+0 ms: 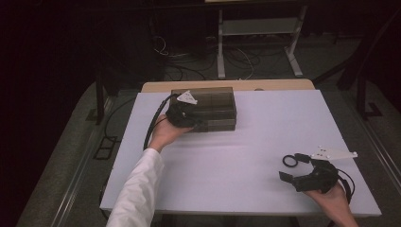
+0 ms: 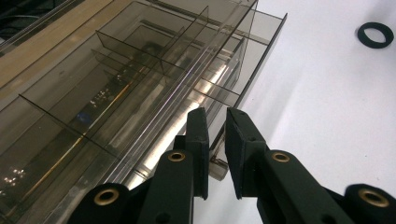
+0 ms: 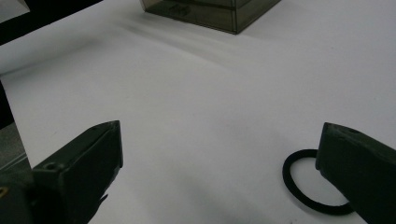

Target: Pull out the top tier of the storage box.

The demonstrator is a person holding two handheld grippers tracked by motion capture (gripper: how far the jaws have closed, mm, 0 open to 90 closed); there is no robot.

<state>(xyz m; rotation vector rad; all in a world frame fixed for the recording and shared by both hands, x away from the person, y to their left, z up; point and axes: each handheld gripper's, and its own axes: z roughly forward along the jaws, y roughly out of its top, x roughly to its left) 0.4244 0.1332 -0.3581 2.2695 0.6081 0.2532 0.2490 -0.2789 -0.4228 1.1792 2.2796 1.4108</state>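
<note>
Here my left tongs (image 2: 216,135) pinch the drawer edge of the smoky box (image 1: 213,106) at the table's (image 1: 227,165) twelve o'clock edge. Right tongs (image 3: 219,172) spread at five o'clock; the right gripper view shows the black ring (image 3: 303,186) touching one jaw, bare table between.

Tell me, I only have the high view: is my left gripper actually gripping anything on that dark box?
Observer: Yes. In the left gripper view, the left gripper is closed on a small clear tab at the front edge of the smoky box.
Operator: Anything inside the box?
Observer: Clear dividers split it into compartments; the contents are too dim to tell.
Operator: Is the ring between my right jaws?
Observer: No. The right gripper is wide open, and the black ring lies on the table by one jaw, partly behind it.
</note>
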